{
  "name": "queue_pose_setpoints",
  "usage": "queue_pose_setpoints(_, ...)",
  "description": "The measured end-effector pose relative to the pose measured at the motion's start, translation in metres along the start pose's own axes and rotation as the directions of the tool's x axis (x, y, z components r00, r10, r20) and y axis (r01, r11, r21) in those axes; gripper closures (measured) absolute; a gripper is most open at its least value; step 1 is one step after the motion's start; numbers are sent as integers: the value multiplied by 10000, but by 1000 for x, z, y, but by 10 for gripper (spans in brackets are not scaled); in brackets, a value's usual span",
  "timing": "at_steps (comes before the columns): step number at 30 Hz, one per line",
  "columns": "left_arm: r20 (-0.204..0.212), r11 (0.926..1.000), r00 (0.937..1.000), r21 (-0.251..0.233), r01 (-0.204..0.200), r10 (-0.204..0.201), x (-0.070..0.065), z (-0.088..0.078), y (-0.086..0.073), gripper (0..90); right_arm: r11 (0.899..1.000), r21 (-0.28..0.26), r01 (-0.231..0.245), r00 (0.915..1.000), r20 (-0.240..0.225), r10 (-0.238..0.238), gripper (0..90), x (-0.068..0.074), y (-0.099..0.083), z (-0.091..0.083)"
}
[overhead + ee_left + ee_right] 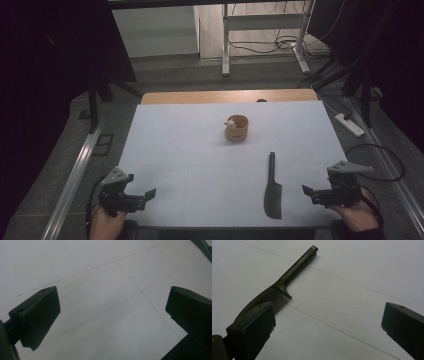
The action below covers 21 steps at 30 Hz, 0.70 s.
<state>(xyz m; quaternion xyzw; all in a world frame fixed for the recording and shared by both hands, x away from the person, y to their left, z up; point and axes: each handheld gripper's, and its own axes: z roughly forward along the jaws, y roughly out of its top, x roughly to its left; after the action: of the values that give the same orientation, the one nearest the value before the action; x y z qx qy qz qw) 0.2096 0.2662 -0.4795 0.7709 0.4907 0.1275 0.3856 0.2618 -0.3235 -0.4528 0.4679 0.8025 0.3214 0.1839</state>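
1. Black and toothed, the comb (273,192) lies flat on the white counter (200,150) at the lower right of the high view, its teeth end nearest us and its slim handle pointing away toward the top of the frame. We judge it is laid out this way so the handle stays free for a grasp.
2. Our right tool (316,192) hovers at the lower right edge of the counter, just beside the comb, jaws spread wide and holding nothing. In the right gripper view the comb (284,287) runs from behind the left jaw up to the upper middle of the frame, so we read this as lining up for a pick.
3. Our left tool (141,194) sits at the lower left, well apart from the comb, jaws also wide and empty; between them the left gripper view has bare counter (107,315) with faint seam lines.
4. Farther off, near the middle of the counter, stands a small round wooden cup (237,128), upright. Something small and pale rests at its left rim; we cannot tell what it is, nor whether anything else is inside.
5. We guess the cup is the likely home for the comb.
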Motion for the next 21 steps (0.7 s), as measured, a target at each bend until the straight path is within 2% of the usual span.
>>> queue_pose_setpoints(21,150,9998,9997,37,194,-195,3,0,-1,4,9994,204,290,9996,-58,-289,0,2,1,3)
